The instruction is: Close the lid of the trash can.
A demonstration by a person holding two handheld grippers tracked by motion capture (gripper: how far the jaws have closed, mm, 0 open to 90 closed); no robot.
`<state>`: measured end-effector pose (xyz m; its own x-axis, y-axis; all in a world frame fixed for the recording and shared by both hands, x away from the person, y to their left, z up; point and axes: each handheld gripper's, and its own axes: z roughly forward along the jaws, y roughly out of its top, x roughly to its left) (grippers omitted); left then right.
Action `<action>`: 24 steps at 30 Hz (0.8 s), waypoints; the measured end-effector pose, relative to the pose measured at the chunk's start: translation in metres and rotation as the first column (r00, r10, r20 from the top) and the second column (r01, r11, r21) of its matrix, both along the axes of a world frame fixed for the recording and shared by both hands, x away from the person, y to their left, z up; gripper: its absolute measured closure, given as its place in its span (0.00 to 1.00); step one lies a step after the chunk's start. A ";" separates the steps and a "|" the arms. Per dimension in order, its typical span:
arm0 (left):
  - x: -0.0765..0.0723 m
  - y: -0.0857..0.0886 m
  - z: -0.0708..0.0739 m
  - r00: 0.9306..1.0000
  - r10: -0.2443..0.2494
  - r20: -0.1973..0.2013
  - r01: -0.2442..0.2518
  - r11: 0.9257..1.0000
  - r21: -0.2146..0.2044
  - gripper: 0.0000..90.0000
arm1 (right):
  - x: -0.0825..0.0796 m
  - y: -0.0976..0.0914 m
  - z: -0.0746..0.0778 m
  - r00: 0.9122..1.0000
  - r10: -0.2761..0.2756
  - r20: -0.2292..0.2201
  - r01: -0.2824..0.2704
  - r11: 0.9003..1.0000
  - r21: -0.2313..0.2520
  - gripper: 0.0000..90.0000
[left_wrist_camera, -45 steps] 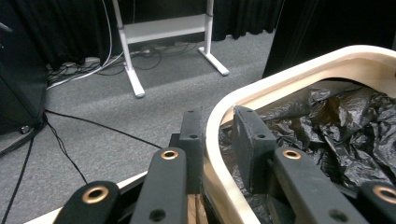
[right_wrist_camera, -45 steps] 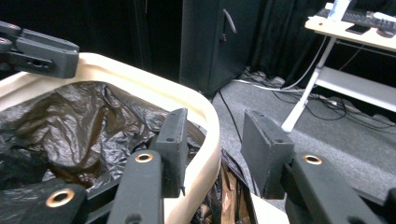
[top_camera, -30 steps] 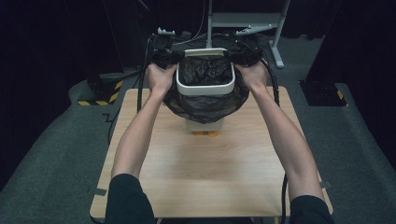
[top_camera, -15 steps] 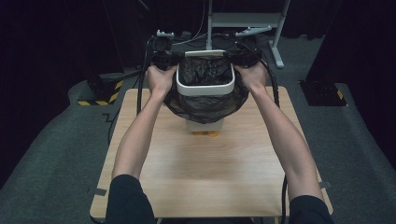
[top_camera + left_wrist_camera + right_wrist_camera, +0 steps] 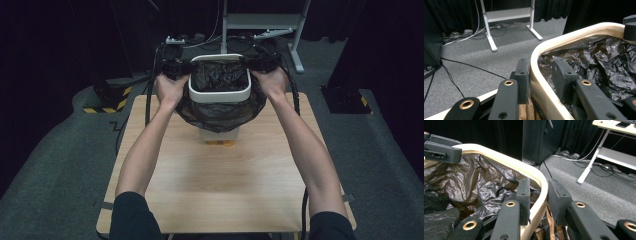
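A white ring (image 5: 220,96) sits on top of a small white bin (image 5: 220,134), with a black bag (image 5: 220,119) lining it and draped out under the ring. My left gripper (image 5: 181,69) straddles the ring's left side (image 5: 564,41). Its jaws have just been opening. The outer pad lies against the ring, and the inner pad (image 5: 560,75) stands a little off it over the bag (image 5: 609,65). My right gripper (image 5: 257,65) is shut on the ring's right side (image 5: 506,161), one pad inside against the bag (image 5: 469,180) and one outside.
The bin stands at the far middle of a wooden table (image 5: 225,190), on something orange (image 5: 220,143). Cables, a white desk frame (image 5: 260,22) and a dark cabinet (image 5: 539,140) stand on the grey carpet beyond. Both forearms reach across the table.
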<state>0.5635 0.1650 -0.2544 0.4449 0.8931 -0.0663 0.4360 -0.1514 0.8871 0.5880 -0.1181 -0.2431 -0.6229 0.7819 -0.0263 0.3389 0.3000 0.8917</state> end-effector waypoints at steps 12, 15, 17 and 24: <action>-0.005 0.001 -0.004 1.000 -0.013 0.004 0.013 1.000 -0.027 0.66 | -0.001 -0.004 -0.007 1.000 -0.005 -0.020 0.006 0.999 0.033 0.74; -0.012 0.004 -0.004 1.000 -0.020 0.007 0.020 0.999 -0.045 0.65 | -0.010 -0.008 -0.004 1.000 0.004 -0.014 -0.004 1.000 0.024 0.73; -0.015 0.004 -0.005 1.000 -0.023 0.003 0.023 0.999 -0.041 0.65 | -0.012 -0.008 -0.004 1.000 0.010 -0.018 -0.010 1.000 0.018 0.74; -0.017 0.006 -0.010 0.999 -0.031 -0.012 0.031 0.998 -0.050 0.64 | -0.014 -0.008 -0.006 1.000 0.020 -0.024 -0.019 1.000 0.023 0.77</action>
